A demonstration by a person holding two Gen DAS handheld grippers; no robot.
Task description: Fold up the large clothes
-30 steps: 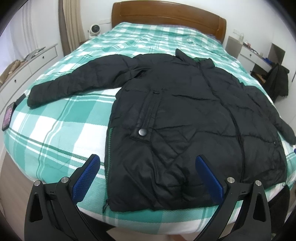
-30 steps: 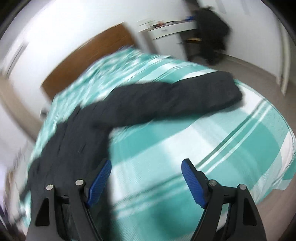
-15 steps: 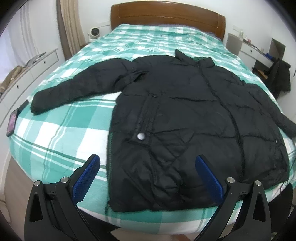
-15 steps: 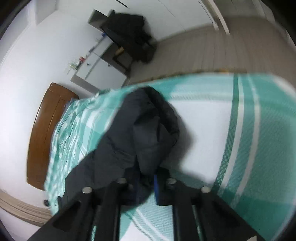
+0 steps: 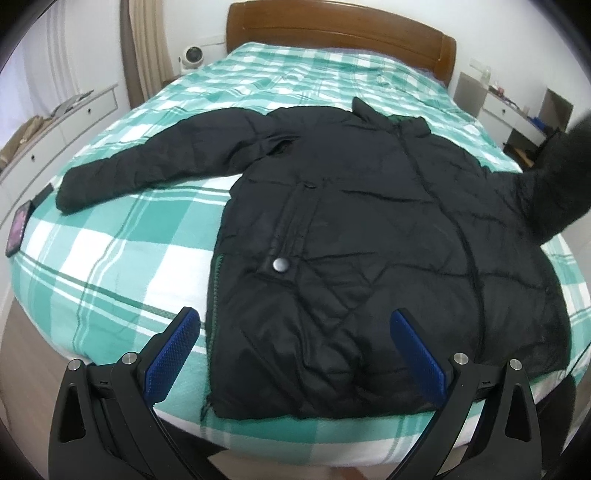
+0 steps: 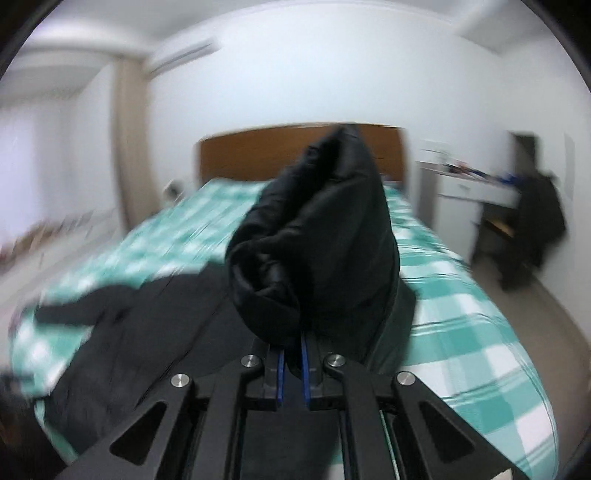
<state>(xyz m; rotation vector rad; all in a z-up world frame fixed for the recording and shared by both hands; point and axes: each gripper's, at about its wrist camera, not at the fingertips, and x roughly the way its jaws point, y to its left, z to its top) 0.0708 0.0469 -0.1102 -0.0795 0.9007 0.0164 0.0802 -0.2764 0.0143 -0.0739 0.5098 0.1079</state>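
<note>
A black padded jacket lies front up on the bed, its left sleeve stretched out flat to the left. My left gripper is open and empty, hovering above the jacket's hem near the bed's front edge. My right gripper is shut on the jacket's right sleeve, which bunches up above the blue pads. That sleeve is lifted off the bed and shows blurred at the right of the left wrist view.
The bed has a green and white checked cover and a wooden headboard. A phone lies at the bed's left edge. White drawers stand at left; a desk and a chair with dark clothing stand at right.
My right gripper closed on the right sleeve's end and has lifted it off the bed, swinging it over the jacket. The left gripper stayed open, drifting back slightly.
</note>
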